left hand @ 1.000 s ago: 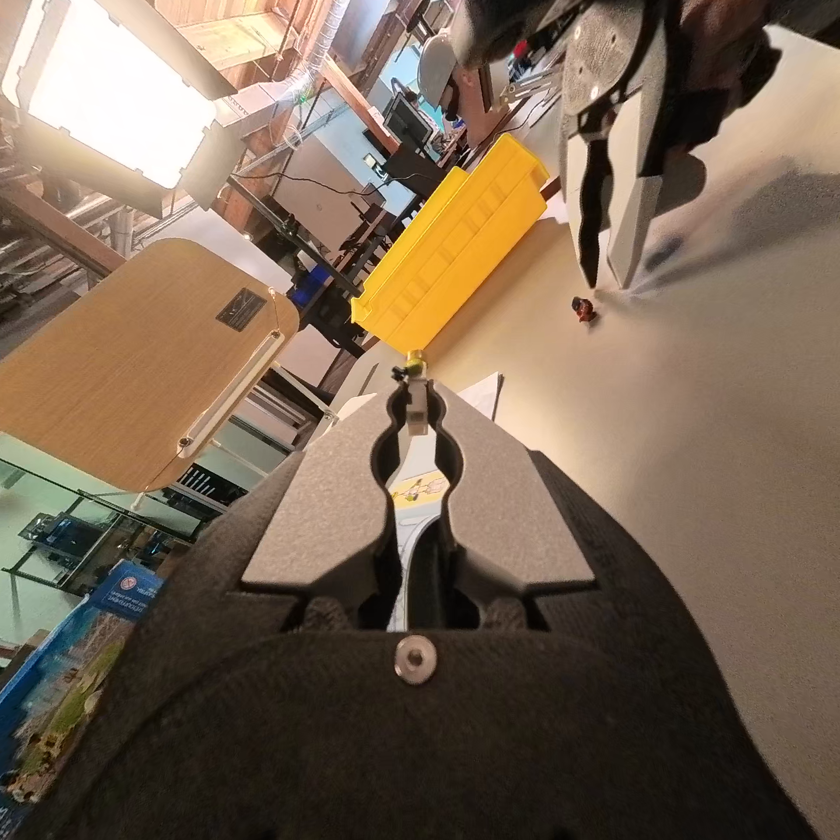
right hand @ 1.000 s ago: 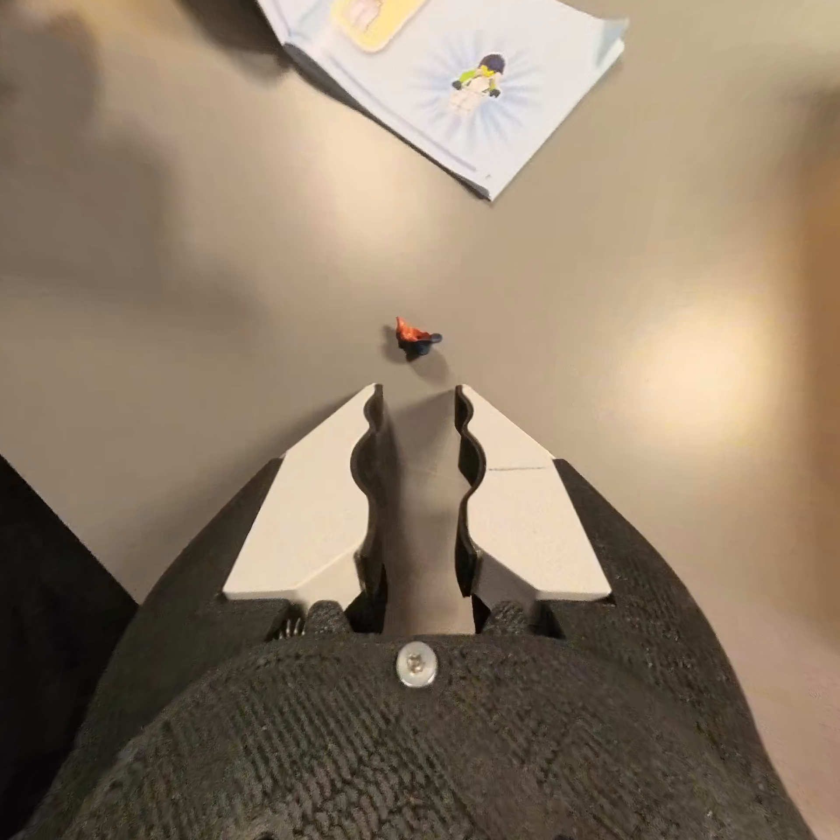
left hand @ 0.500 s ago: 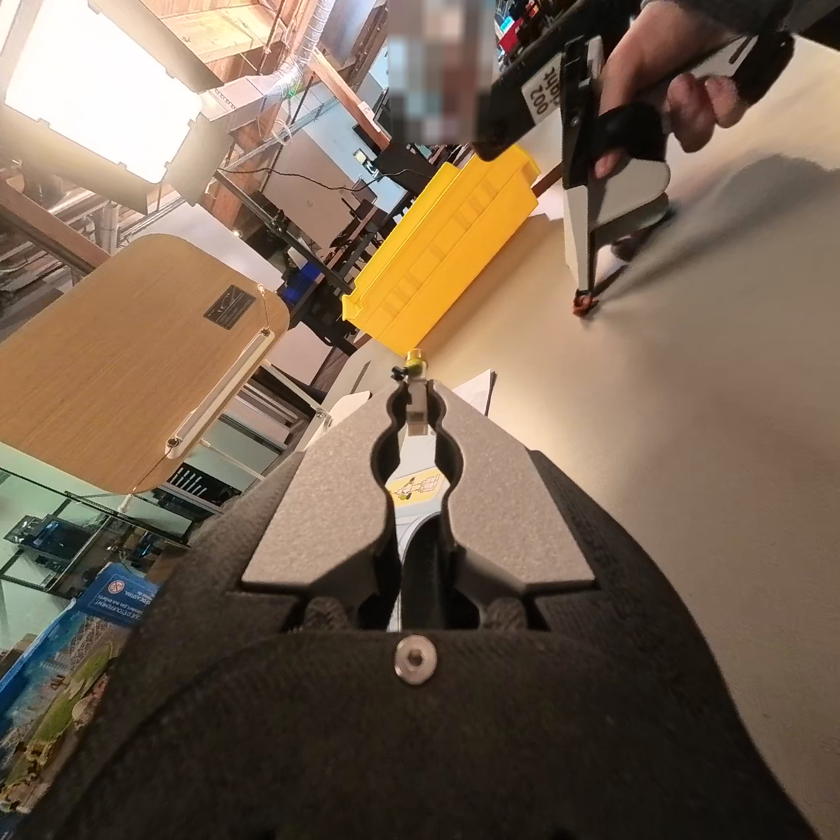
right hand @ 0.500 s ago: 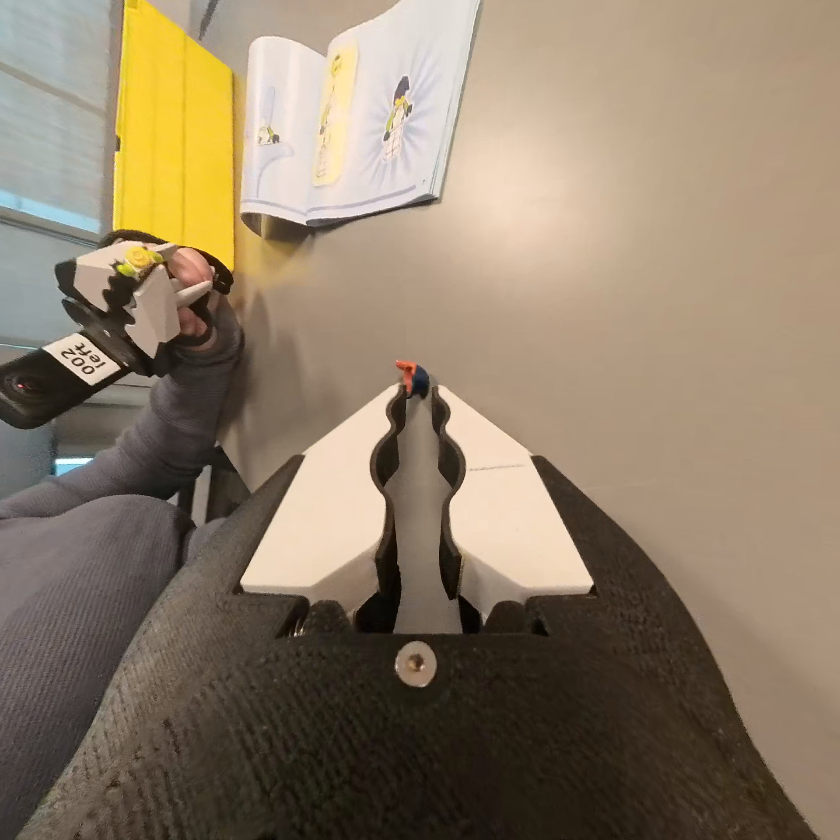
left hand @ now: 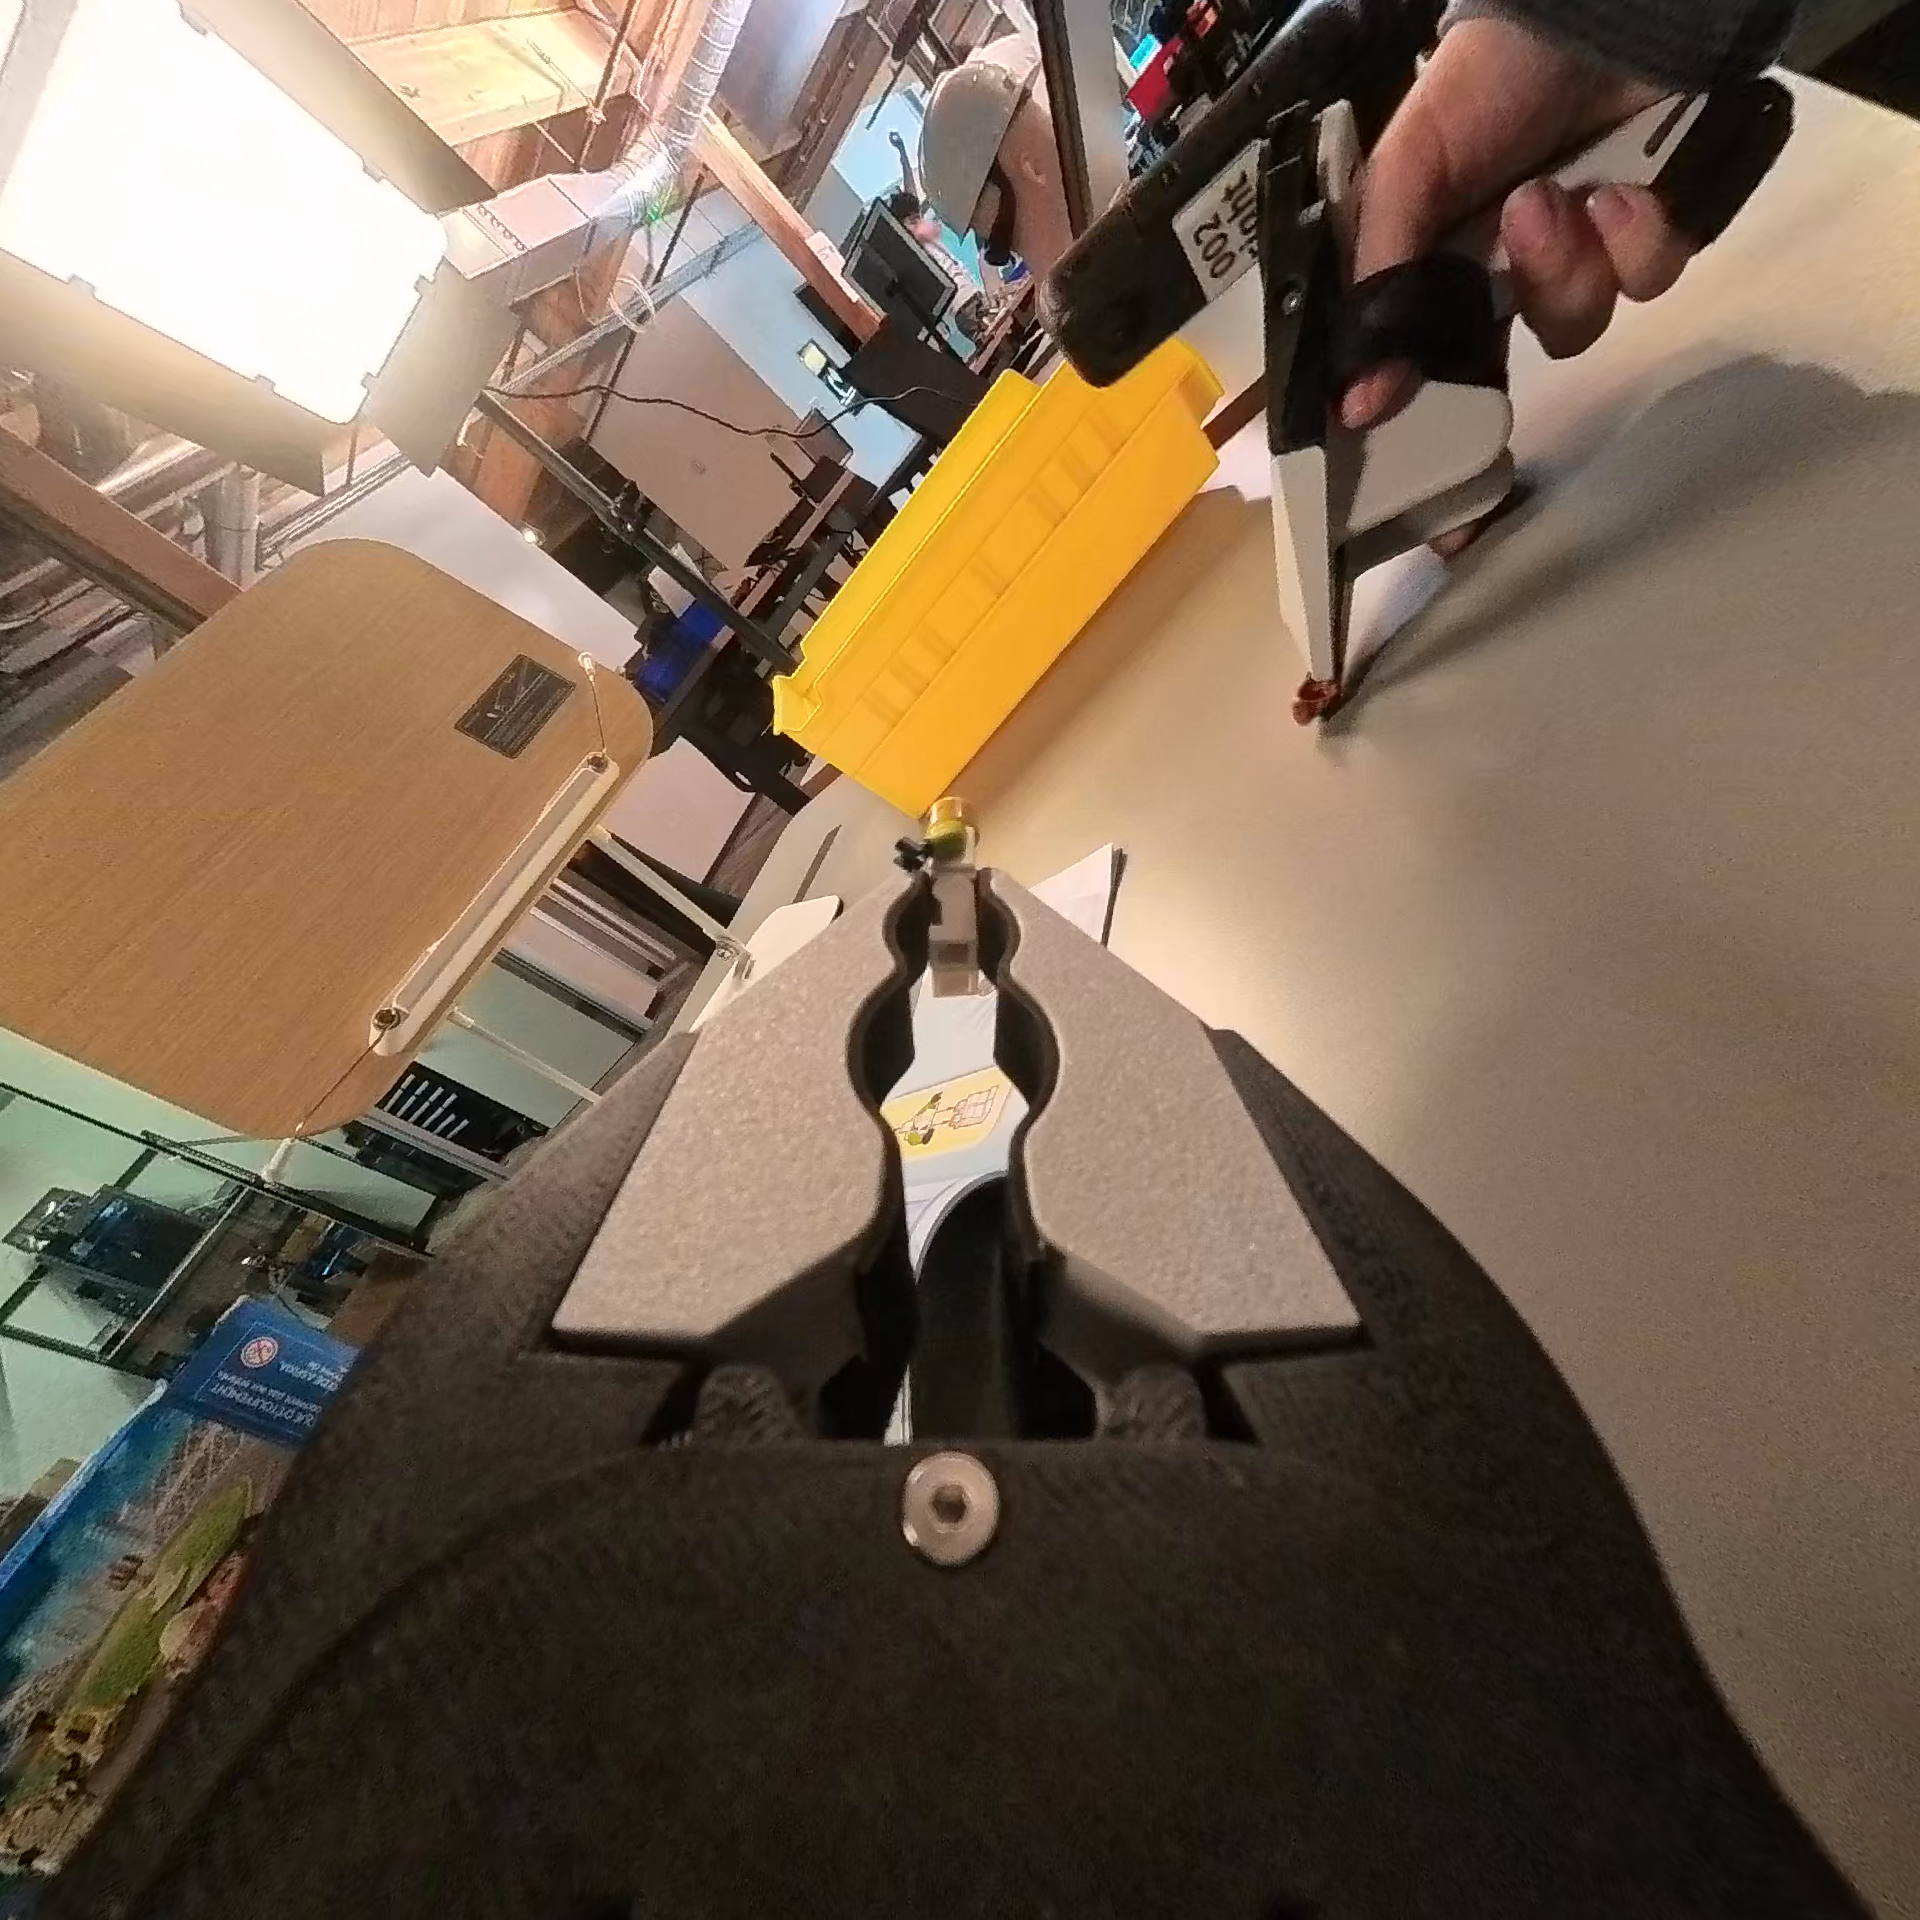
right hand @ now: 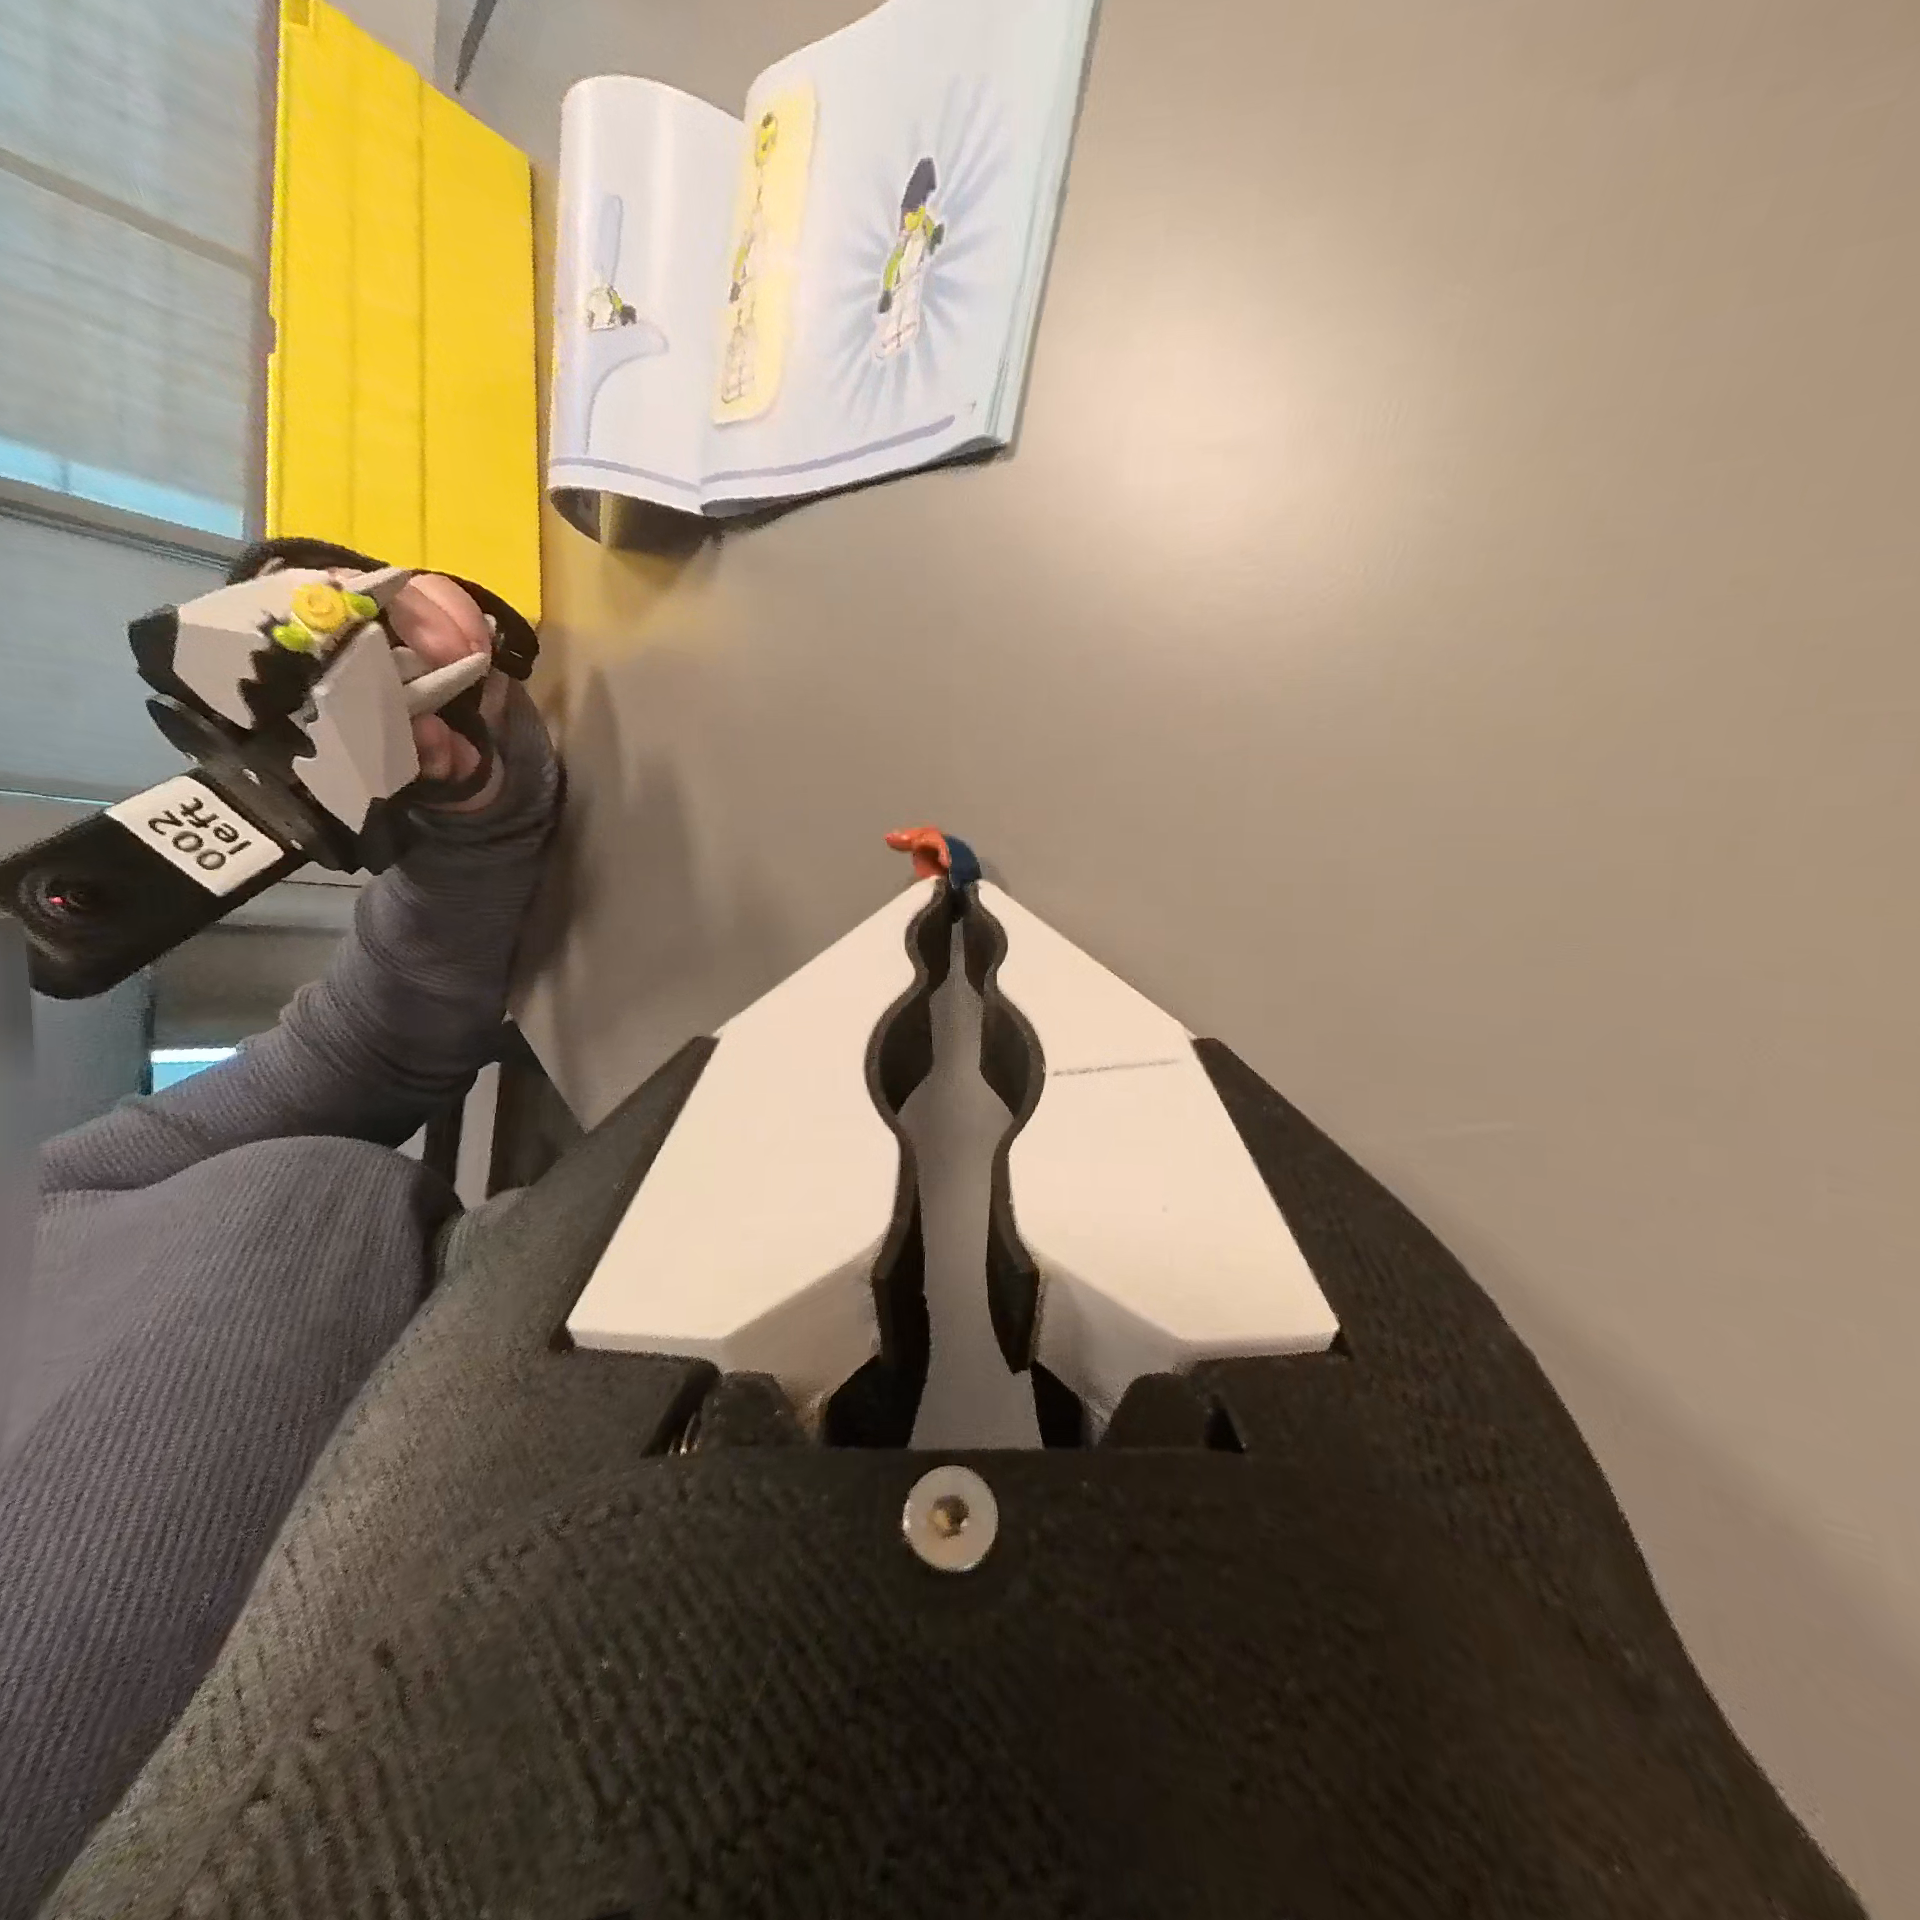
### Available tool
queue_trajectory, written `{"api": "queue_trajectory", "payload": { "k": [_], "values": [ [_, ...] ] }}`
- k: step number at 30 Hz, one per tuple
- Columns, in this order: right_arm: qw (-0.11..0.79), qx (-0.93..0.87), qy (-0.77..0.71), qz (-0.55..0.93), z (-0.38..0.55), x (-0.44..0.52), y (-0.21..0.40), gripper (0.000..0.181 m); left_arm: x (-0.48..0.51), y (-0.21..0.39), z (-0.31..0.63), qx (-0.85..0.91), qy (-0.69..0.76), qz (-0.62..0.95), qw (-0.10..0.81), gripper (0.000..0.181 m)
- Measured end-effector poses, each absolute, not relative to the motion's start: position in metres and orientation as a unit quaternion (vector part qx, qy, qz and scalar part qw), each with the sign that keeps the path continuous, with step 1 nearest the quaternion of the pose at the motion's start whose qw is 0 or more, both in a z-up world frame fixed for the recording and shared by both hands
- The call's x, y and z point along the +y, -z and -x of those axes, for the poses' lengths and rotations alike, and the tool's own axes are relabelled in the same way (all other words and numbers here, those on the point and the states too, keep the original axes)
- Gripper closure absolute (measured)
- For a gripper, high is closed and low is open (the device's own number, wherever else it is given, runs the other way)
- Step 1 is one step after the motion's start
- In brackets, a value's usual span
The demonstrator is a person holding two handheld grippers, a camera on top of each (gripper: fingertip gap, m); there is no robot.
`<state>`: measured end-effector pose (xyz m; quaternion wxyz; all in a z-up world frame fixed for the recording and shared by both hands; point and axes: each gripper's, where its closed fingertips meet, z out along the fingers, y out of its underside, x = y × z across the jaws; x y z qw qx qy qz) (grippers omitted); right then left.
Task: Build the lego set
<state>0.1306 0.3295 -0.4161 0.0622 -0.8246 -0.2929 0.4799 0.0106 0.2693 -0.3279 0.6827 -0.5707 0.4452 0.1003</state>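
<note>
My left gripper (left hand: 951,894) is shut on a small minifigure (left hand: 951,883) with white legs and a yellow-green head, held up in the air. It also shows in the right wrist view (right hand: 312,623), far left. My right gripper (right hand: 951,883) is shut on a tiny orange and dark blue piece (right hand: 930,850), just above the grey table. In the left wrist view the right gripper (left hand: 1320,696) hangs tips-down at the upper right with that piece (left hand: 1314,707) at its tips.
An open instruction booklet (right hand: 810,291) lies on the table (right hand: 1455,623) at the far side. A yellow bin (left hand: 997,582) stands beyond it. A set box (left hand: 135,1558) sits at the left. A wooden board (left hand: 260,831) and a bright lamp panel (left hand: 187,208) are behind. The left gripper's tips are roughly 15 cm from the right gripper's.
My right gripper came down over the orange and blue piece, shut on it and turned sideways. My left gripper kept hold of the minifigure and barely moved.
</note>
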Motion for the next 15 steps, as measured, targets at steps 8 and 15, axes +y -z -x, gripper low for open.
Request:
{"api": "queue_trajectory", "payload": {
  "k": [8, 15],
  "values": [
    [0.204, -0.359, -0.45, 0.792, -0.102, 0.331, 0.386, 0.181, 0.273, 0.331, -0.009, 0.437, -0.104, 0.586, 0.674, 0.175],
    [0.36, -0.515, -0.217, 0.747, -0.094, 0.333, 0.392, 0.181, 0.274, 0.335, -0.01, 0.429, -0.1, 0.607, 0.661, 0.175]
  ]
}}
